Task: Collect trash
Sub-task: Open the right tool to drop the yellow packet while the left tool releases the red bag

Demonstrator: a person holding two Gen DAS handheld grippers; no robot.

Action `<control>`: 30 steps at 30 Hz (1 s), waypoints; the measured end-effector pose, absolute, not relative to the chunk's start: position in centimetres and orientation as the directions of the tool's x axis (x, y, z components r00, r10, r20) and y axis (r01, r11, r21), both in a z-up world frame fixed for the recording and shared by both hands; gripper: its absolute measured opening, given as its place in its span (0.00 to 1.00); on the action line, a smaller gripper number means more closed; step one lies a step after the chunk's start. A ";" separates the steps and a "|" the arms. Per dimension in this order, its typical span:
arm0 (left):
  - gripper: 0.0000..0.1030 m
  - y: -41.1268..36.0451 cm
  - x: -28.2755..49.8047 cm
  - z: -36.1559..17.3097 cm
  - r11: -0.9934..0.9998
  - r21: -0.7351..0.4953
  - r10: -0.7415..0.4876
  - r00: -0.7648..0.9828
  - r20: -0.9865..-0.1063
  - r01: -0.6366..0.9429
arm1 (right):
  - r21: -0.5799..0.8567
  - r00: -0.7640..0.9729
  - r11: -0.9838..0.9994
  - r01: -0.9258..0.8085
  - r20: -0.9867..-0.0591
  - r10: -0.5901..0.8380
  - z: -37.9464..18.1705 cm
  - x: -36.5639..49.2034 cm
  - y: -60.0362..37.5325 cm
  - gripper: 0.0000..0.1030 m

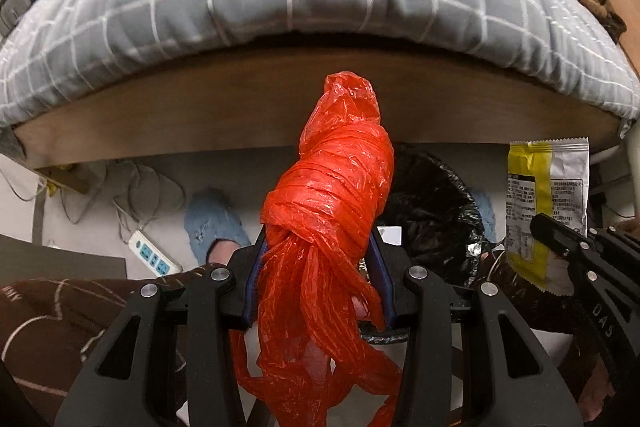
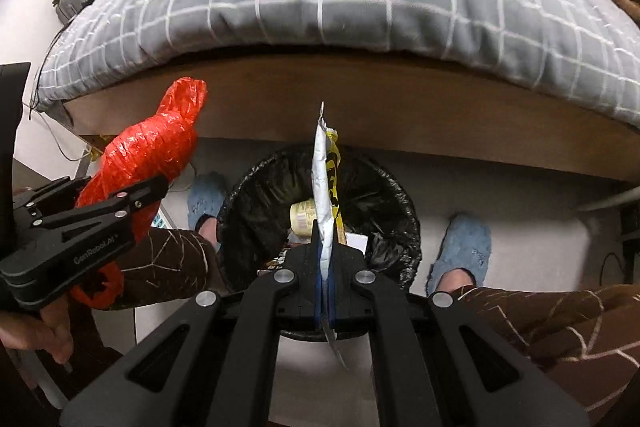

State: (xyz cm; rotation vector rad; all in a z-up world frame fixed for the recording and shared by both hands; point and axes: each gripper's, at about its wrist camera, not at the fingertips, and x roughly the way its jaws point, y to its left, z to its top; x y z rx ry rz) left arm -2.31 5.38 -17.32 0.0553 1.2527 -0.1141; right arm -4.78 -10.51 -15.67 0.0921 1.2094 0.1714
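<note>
Left hand-held gripper [image 1: 320, 267] clamps red bag [image 1: 332, 187]; right [image 2: 326, 259] pinches wrapper [image 2: 323, 187]

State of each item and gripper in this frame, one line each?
Red plastic bag: twisted into a bundle, clamped in left gripper.
Snack wrapper: flat, pinched in right gripper, above the bin.
Trash bin: black-lined, open, trash inside.

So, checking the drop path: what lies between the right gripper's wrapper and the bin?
Nothing: in the right wrist view the wrapper hangs directly over the open black-lined bin.
</note>
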 end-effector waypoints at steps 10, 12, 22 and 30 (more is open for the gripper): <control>0.42 6.4 -1.7 -19.6 0.995 -0.023 -0.048 0.266 -0.963 0.094 | 0.140 0.300 0.981 -0.137 -0.938 0.176 -18.4 -3.1 -8.7 0.12; 0.42 6.7 -1.5 -19.8 0.995 -0.021 -0.045 0.265 -0.963 0.093 | 0.140 0.306 0.981 -0.133 -0.936 0.175 -18.5 -2.9 -8.6 0.26; 0.42 5.1 -0.4 -20.3 0.991 -0.054 -0.083 0.248 -0.965 0.121 | 0.088 0.366 0.992 -0.090 -0.923 0.115 -17.6 -3.7 -11.4 0.72; 0.42 0.2 -0.8 -20.6 0.972 -0.094 -0.144 0.230 -0.962 0.214 | 0.051 0.411 0.996 0.074 -0.911 0.016 -16.5 -4.8 -17.9 0.91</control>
